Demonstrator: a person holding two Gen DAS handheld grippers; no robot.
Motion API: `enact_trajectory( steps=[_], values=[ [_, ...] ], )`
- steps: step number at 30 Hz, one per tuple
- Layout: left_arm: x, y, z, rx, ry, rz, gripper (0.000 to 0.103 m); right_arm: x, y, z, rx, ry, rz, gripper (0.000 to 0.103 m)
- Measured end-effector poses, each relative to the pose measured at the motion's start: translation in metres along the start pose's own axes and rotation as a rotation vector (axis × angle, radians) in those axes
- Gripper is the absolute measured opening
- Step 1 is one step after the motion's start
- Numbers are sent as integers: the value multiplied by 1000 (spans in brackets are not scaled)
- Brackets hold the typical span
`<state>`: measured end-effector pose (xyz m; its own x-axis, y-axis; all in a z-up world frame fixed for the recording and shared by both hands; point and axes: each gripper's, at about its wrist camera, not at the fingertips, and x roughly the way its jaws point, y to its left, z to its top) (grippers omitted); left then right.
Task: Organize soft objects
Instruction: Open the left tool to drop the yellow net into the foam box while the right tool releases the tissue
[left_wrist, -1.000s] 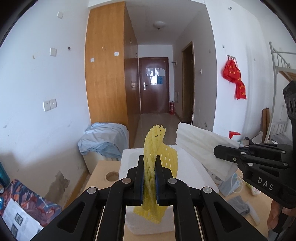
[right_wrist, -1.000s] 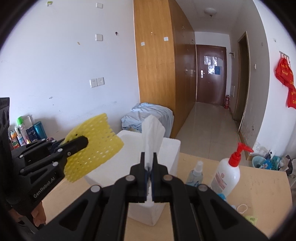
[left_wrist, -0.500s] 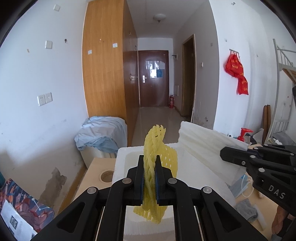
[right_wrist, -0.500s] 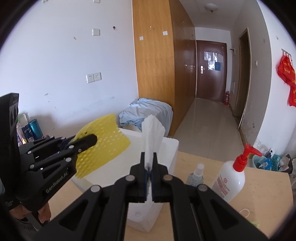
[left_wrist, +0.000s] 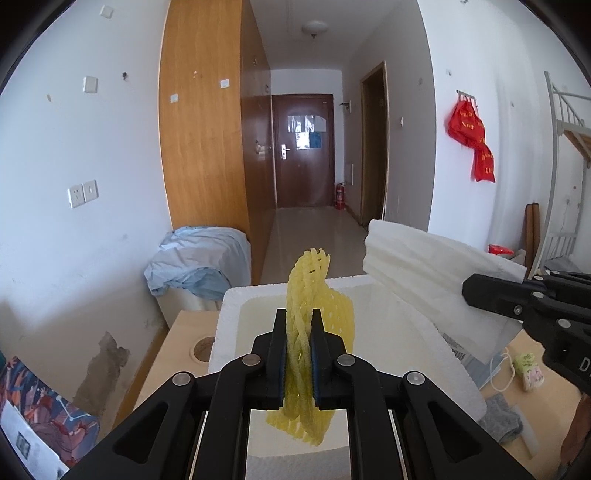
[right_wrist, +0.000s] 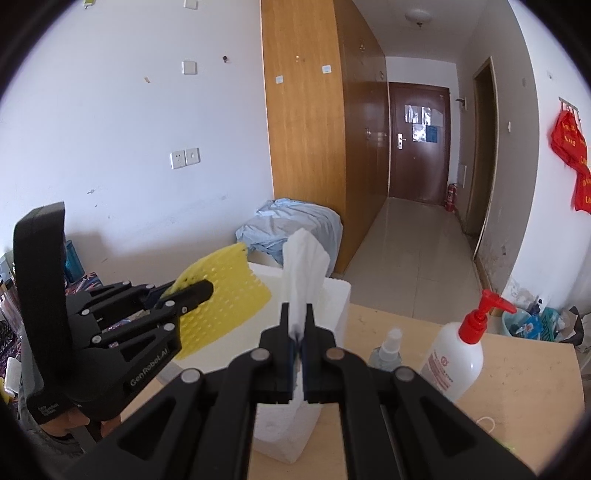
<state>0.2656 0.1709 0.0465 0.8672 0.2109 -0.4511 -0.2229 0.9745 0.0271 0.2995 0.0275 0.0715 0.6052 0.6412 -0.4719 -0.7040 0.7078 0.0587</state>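
Both sets of jaws are clamped on something soft. On my left gripper (left_wrist: 299, 350) the jaws pinch a yellow foam net (left_wrist: 308, 314), which stands upright between them and hangs out below, held over the open white foam box (left_wrist: 229, 314). From the right wrist view I see the same net (right_wrist: 225, 295) sticking out of the left gripper (right_wrist: 192, 291), above the near left part of the box (right_wrist: 332, 295).

My right gripper (right_wrist: 297, 339) has its jaws pressed tight on a folded white foam sheet (right_wrist: 304, 258) that rises straight up between them, over the box's right side. In the left wrist view that sheet (left_wrist: 424, 266) lies tilted across the box's far right corner, with the right gripper (left_wrist: 480, 291) gripping its edge.

On the wooden counter (right_wrist: 517, 387) to the right of the box stand a small spray bottle (right_wrist: 388, 350) and a white pump bottle (right_wrist: 461, 354) with a red top, near each other. A gray sock (left_wrist: 502, 417) lies on the counter beside the box.
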Motion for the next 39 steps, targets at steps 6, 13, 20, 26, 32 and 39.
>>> enact_trajectory(
  steps=[6, 13, 20, 26, 32, 39],
  values=[
    [-3, 2, -1, -8, -26, 29, 71, -1, 0, 1, 0, -9, -2, 5],
    [-7, 5, -1, -15, -32, 41, 83, 0, -1, 2, 3, -12, -2, 5],
    [-18, 13, -6, -37, -38, 58, 84, 1, -2, -1, -3, -7, 5, 5],
    [-32, 28, -10, -59, -55, 96, 87, 9, 5, -3, -15, 11, 19, 5],
    [-39, 41, -13, -77, -53, 134, 88, 22, 14, -2, -21, 29, 41, 5],
    [-43, 55, -17, -106, -54, 147, 89, 42, 25, 3, -39, 57, 66, 5]
  ],
)
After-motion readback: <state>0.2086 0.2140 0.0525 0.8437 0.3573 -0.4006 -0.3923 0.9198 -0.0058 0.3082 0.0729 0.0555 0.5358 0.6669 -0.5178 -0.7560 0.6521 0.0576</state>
